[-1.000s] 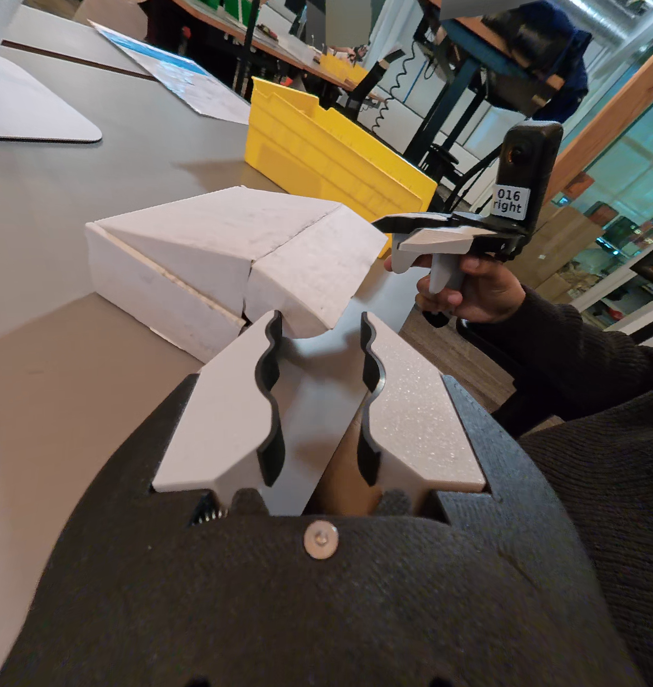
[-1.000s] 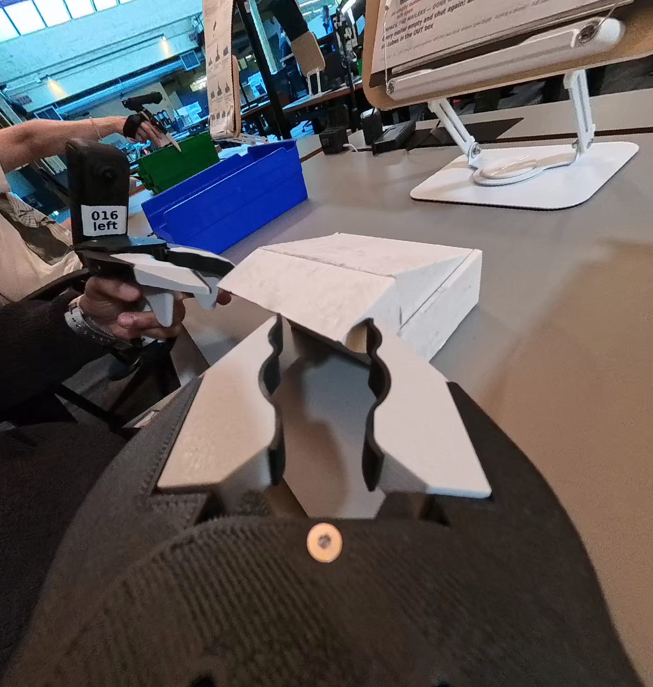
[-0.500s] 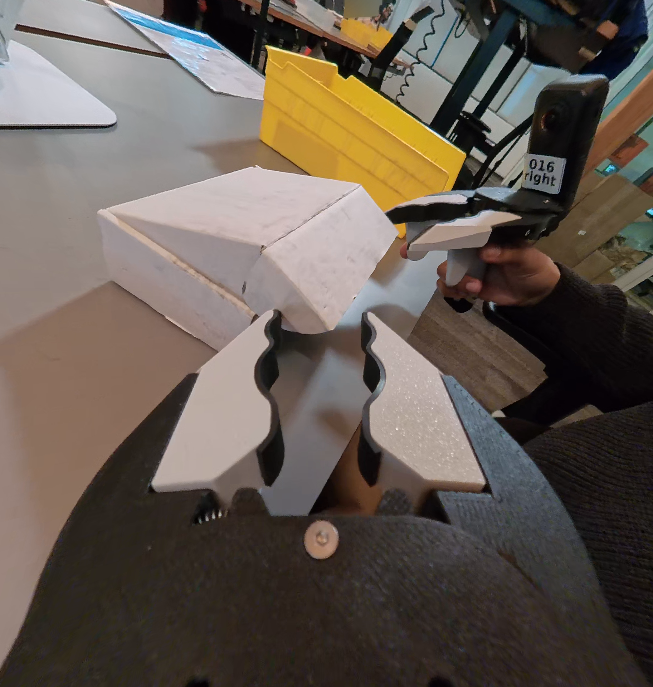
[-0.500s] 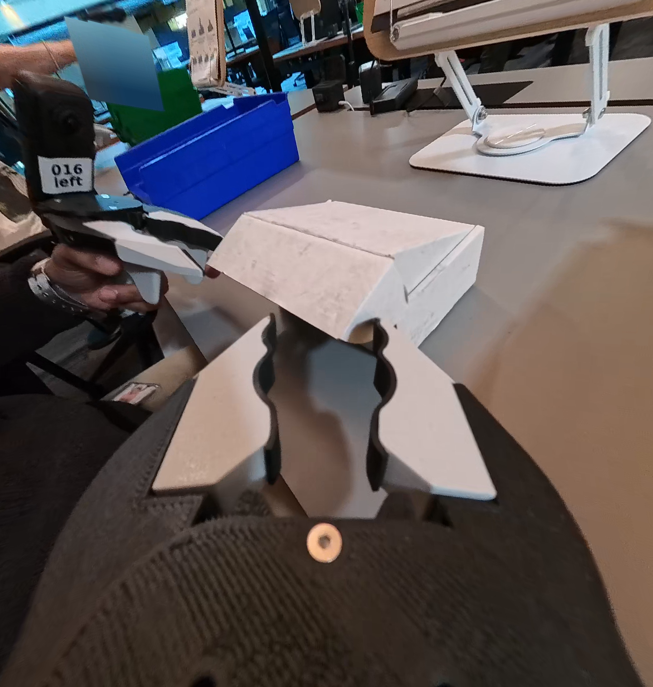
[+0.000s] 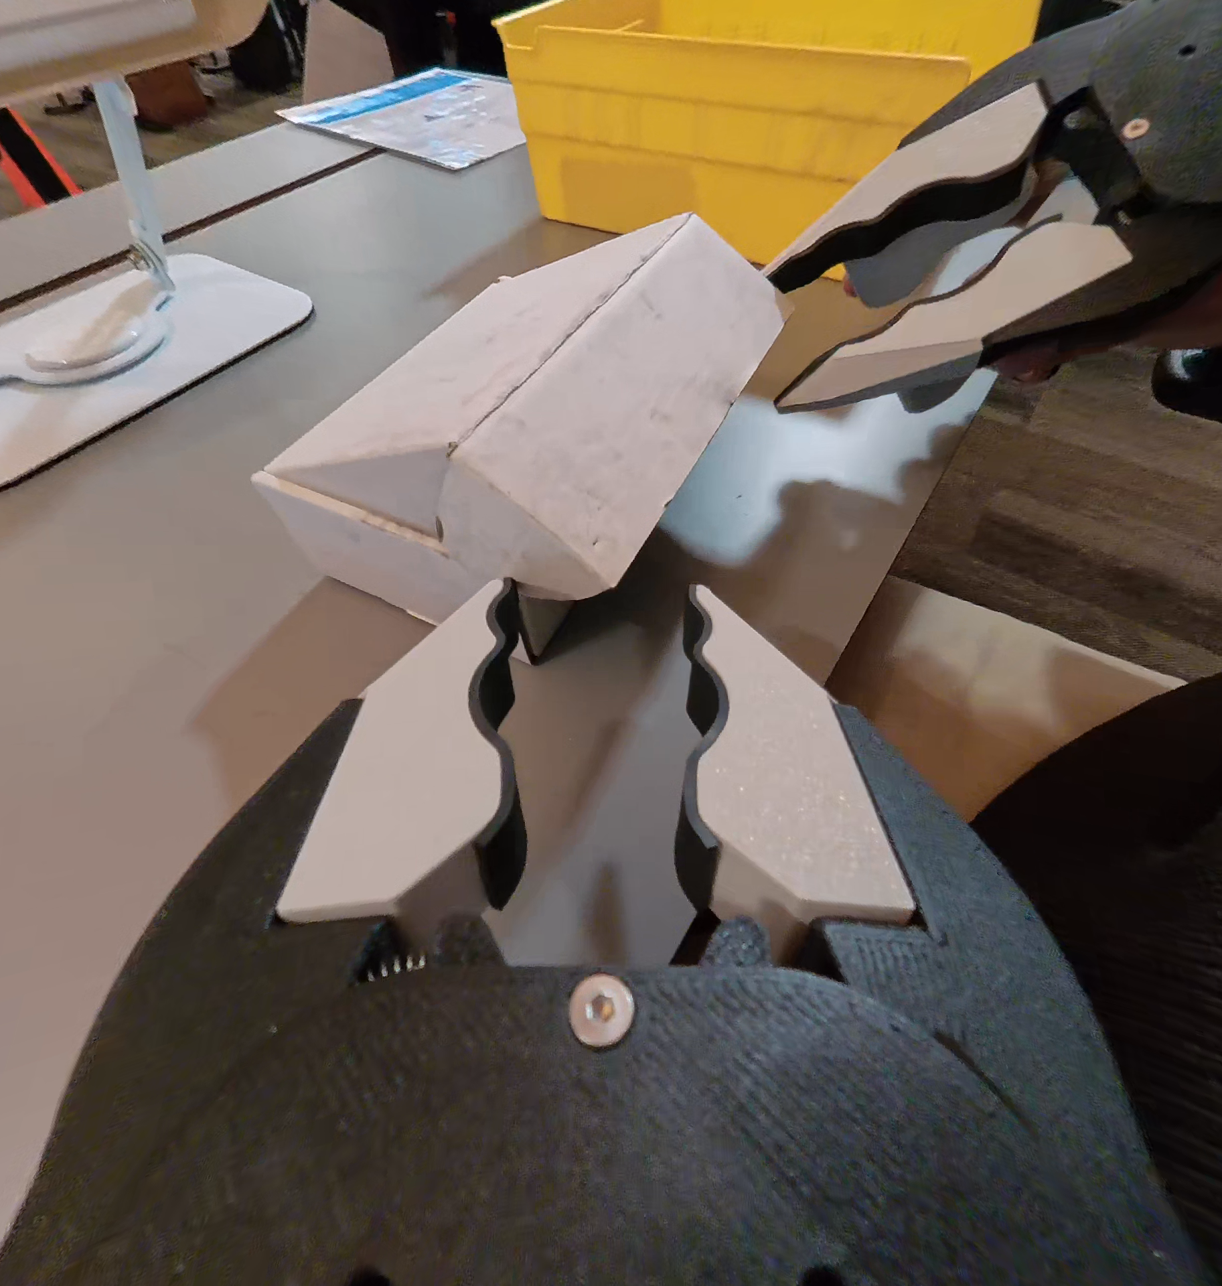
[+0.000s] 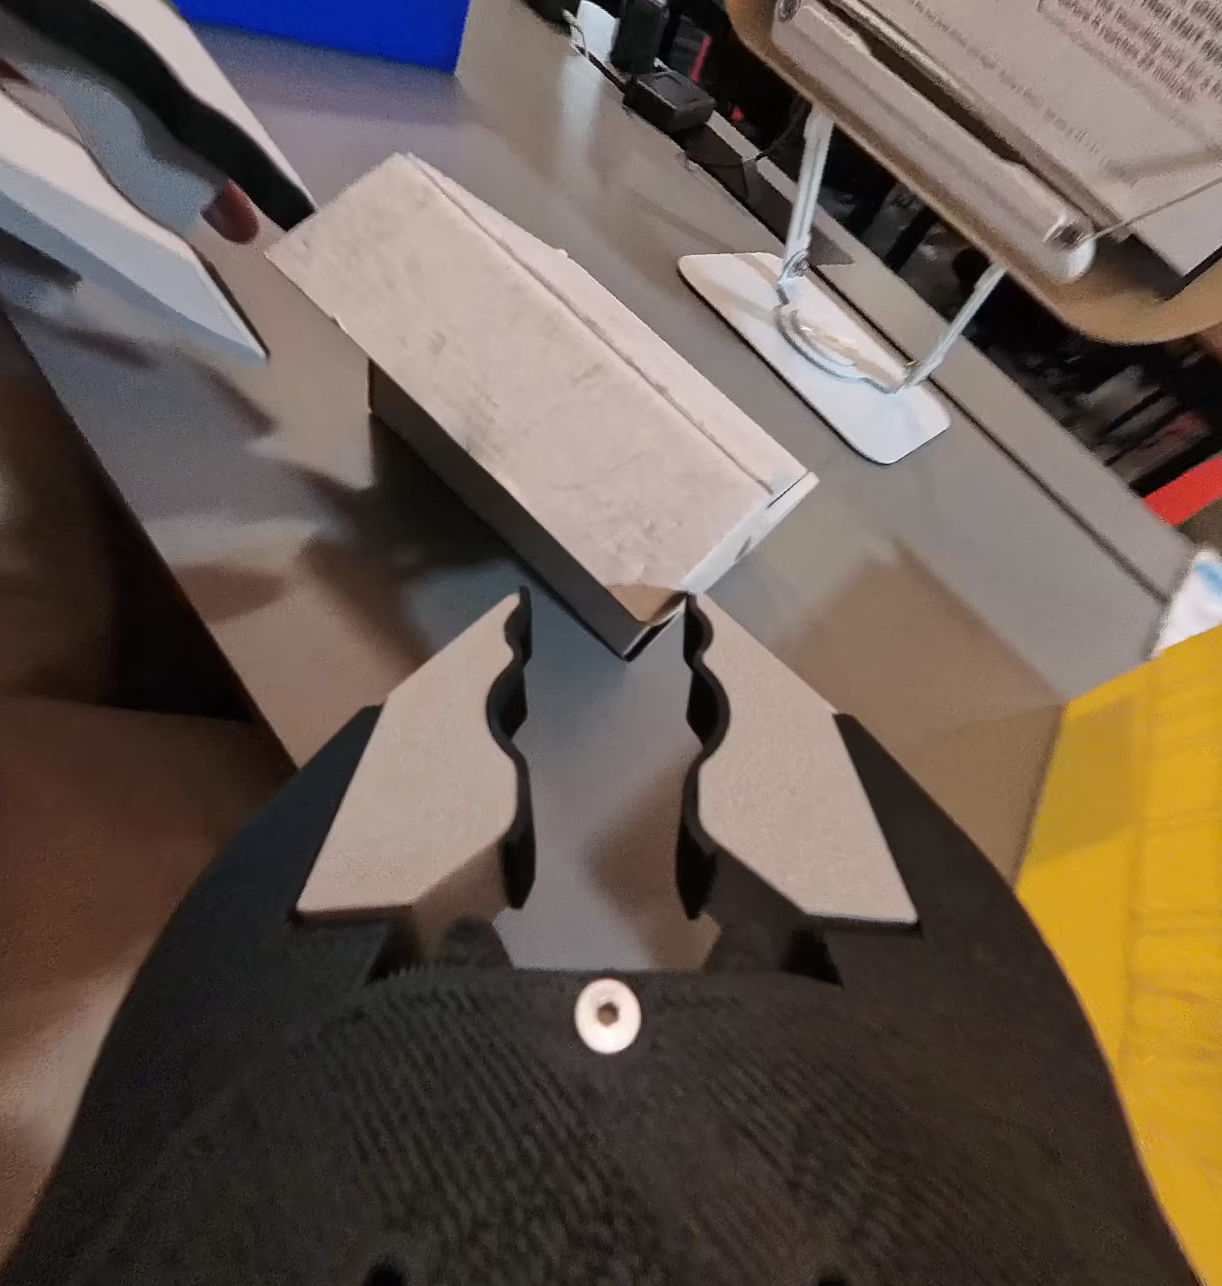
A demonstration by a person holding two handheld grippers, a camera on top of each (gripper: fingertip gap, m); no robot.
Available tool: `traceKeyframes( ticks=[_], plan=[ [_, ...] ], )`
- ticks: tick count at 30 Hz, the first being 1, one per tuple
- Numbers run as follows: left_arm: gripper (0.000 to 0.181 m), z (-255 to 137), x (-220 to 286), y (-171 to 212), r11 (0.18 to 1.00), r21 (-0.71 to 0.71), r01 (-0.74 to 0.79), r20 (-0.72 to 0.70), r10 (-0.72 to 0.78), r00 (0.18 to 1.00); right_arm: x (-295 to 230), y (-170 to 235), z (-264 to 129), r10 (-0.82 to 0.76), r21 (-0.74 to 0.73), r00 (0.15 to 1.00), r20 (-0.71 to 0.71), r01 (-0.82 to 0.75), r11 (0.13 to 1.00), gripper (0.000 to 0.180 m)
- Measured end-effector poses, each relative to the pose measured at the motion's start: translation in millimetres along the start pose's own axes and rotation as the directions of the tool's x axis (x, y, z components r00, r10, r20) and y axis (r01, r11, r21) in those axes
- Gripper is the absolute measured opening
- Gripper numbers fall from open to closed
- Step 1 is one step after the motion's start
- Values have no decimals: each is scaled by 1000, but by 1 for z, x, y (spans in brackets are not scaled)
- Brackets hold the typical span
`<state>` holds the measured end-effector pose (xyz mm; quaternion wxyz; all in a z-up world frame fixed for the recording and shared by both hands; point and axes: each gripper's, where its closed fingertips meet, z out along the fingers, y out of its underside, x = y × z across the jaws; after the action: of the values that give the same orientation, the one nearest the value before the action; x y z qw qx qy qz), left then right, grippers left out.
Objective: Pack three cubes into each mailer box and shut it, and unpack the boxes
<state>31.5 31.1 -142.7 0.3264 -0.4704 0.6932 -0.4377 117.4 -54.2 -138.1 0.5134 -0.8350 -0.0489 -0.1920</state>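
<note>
The white mailer box (image 5: 524, 417) sits near the table's (image 5: 107, 661) front edge, its lid raised at a slant and the front flap folded down past the base. Your left gripper (image 5: 597, 612) hangs just short of the box's near corner with its jaws parted and nothing between them. Your right gripper (image 6: 604, 619) is likewise spread and empty at the opposite corner; in the left wrist view it shows beyond the far end of the lid (image 5: 789, 334). The yellow bin (image 5: 698, 125) stands behind the box, a white stand (image 5: 142, 327) off to one side.

Treat the box as light, thin corrugated card: stiff across its panels, weak along its scored folds, and likely to skate on the smooth tabletop if pushed from one end only. Take the lid by its free front edge or flap, one gripper toward each end, and pinch lightly so the card does not crease. Whether cubes lie inside cannot be told; the lid hides the interior.
</note>
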Motion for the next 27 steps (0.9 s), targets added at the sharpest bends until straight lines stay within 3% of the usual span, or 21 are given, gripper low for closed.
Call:
traceKeyframes(
  ticks=[4,7,14,23,27],
  plan=[
    [42,-1,-8,-3,1000,15,10,49,-11,999,6,-3,0,-113,-10,989,-90,113,994,29],
    [40,-3,-17,-8,999,46,12,104,-17,994,12,-10,-2,-137,12,979,-148,140,990,29],
    [28,-3,-16,-12,994,58,-88,151,78,985,10,-12,-1,-144,13,978,-148,148,989,24],
    [21,-10,-11,-22,992,126,-16,75,6,997,10,-23,-14,80,45,997,-1,-80,996,17],
    [20,-10,-11,-22,992,122,-19,75,10,997,8,-19,-14,104,16,994,28,-105,994,15]
  ],
)
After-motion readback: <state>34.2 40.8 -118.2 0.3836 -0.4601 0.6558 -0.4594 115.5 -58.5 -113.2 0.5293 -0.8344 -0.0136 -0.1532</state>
